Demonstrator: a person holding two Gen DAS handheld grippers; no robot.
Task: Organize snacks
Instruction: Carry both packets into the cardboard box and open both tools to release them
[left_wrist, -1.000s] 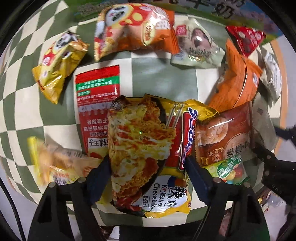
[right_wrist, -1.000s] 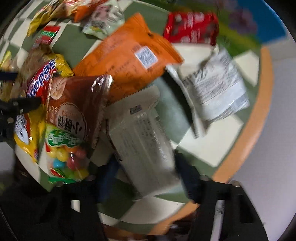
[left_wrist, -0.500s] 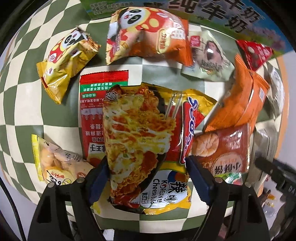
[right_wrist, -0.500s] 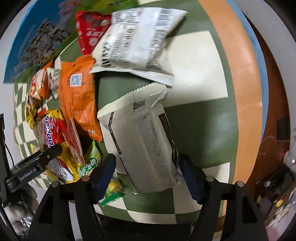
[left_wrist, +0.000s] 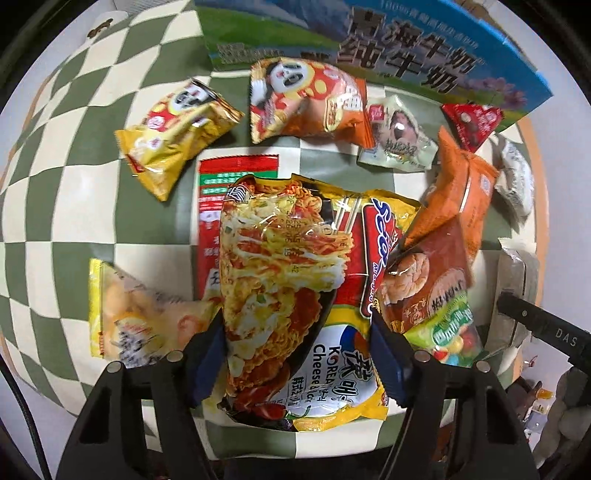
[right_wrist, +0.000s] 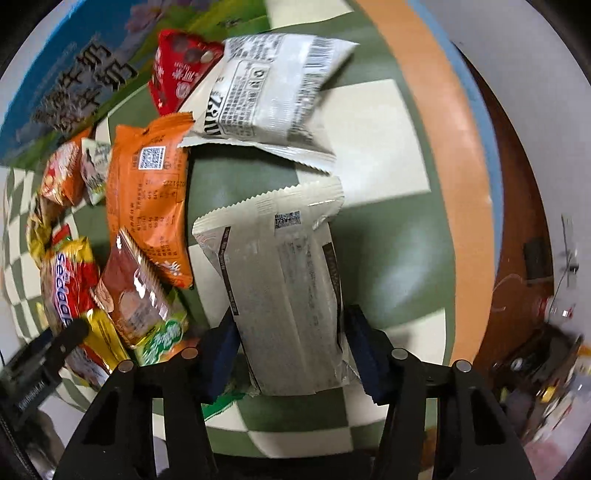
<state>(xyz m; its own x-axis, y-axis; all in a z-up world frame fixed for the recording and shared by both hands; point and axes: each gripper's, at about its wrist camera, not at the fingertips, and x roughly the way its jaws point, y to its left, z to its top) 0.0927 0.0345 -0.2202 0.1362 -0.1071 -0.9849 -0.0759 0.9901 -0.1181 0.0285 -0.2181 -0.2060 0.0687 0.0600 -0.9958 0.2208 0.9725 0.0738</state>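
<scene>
My left tongs (left_wrist: 297, 354) are closed on the near end of a yellow noodle packet (left_wrist: 295, 280), their blue pads pressing its two sides. The packet lies across a red packet (left_wrist: 231, 206) on the green-and-cream checked worktop (left_wrist: 62, 206). Left of it sits a pale yellow snack bag (left_wrist: 136, 314); beyond lie two panda-print bags (left_wrist: 177, 133) and a milk carton box (left_wrist: 388, 48) at the back edge. To the packet's right, a brown bag (left_wrist: 424, 284) overlaps its edge and leans under an orange bag (left_wrist: 458, 188).

My right tongs (right_wrist: 291, 354) grip a grey-white packet (right_wrist: 284, 295) by its near end, jaws closed on its sides. A white printed bag (right_wrist: 269, 88) lies just beyond it, and the worktop's orange rim (right_wrist: 454, 147) is near on the right.

Risks, as I judge them: pulling the noodle packet could drag the brown bag and tip the orange one. The glossy film may slip between the pads. Swinging the grey packet right could push it past the rim.
</scene>
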